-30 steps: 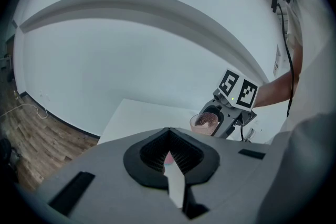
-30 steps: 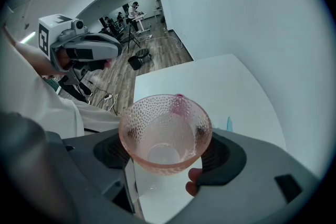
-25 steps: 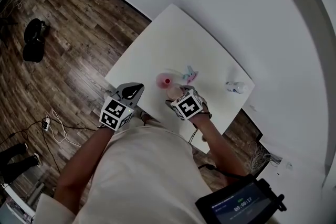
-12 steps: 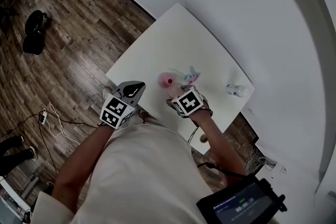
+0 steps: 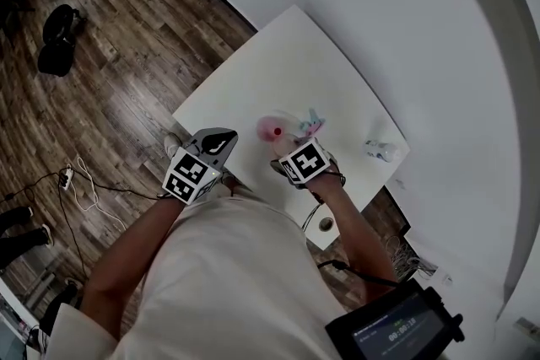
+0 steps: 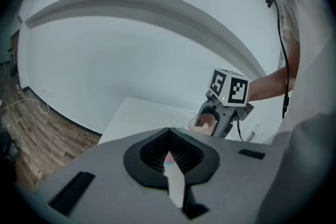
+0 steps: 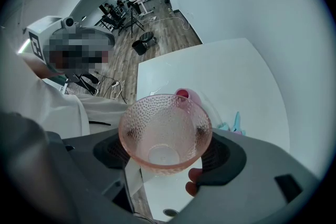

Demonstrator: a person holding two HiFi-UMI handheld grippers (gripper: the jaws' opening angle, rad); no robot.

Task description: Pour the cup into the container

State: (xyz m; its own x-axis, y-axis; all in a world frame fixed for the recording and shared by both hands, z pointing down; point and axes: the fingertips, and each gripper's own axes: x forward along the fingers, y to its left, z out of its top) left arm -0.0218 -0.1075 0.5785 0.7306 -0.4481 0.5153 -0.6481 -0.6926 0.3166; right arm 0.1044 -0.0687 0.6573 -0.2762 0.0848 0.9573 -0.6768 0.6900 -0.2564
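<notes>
Little has shifted over the last second: the right hand-held gripper stays just short of the pink container, and the left hand-held gripper remains at the near edge of the white counter, with only the head view drifting slightly.

The right hand-held gripper is closed on a dimpled pink glass cup, its jaws pressing the cup's sloping wall from either side, mouth up. The left one has its jaws drawn together on nothing.

The cup's bottom looks bare, and a small red ball already lies in the container. Whether anything is left to pour I cannot tell.

The risks come from the grip and the target. The cup tapers and is smooth glass, so when tipped it could slide or twist between the jaws. The container looks low and small — tipping from this side of its rim would drop the contents on the counter, and a ball could bounce out. A teal-and-pink object lies just beside the container and could be knocked by a sweep.

The container sits on the counter just beyond the cup's far rim, slightly to the right in the right gripper view — near but not touching.
</notes>
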